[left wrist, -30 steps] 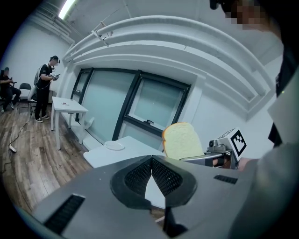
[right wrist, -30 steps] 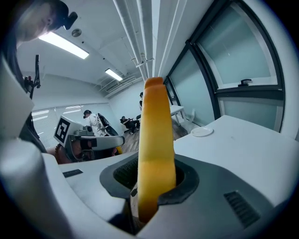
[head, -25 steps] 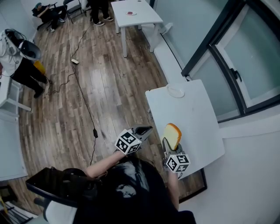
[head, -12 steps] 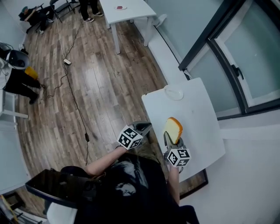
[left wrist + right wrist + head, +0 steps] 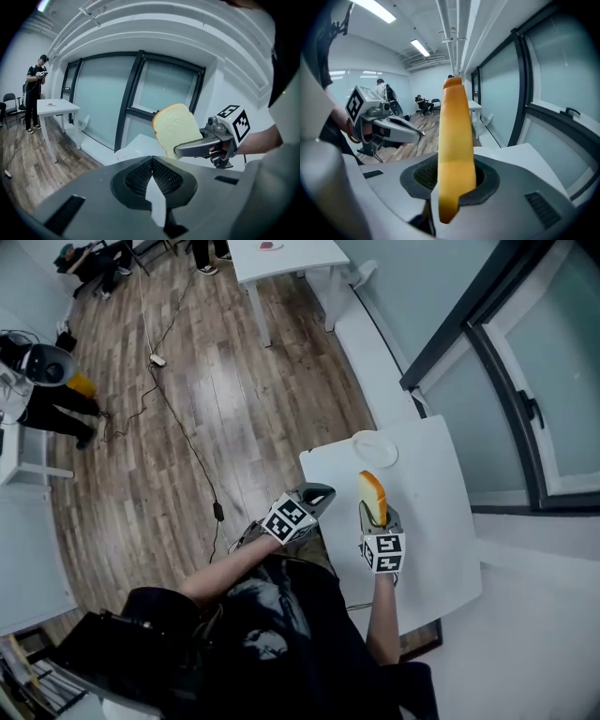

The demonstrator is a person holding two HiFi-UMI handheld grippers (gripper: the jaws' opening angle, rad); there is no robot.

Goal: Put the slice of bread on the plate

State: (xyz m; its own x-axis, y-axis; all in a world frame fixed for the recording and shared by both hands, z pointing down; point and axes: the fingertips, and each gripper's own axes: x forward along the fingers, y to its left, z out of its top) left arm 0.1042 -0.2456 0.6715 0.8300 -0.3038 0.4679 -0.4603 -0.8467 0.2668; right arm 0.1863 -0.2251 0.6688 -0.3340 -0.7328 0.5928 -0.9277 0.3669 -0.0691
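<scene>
A slice of bread (image 5: 372,496) with a golden crust stands upright in my right gripper (image 5: 373,512), which is shut on its lower edge. It hangs over the small white table (image 5: 431,521), short of the white plate (image 5: 375,448) at the table's far edge. In the right gripper view the bread (image 5: 454,140) shows edge-on between the jaws of the right gripper (image 5: 449,187). My left gripper (image 5: 323,493) hovers at the table's left edge, shut and with nothing in it. The left gripper view shows the left gripper (image 5: 151,161) and, beyond it, the bread (image 5: 176,127).
A wooden floor with a trailing cable (image 5: 187,437) lies left of the table. Another white table (image 5: 291,257) stands far off at the top. A person (image 5: 47,371) stands at the far left. A dark-framed window wall (image 5: 506,362) runs along the right.
Both grippers have moved forward and lower over the table, toward the plate. The bread went along in the right gripper, which rolled a little.
</scene>
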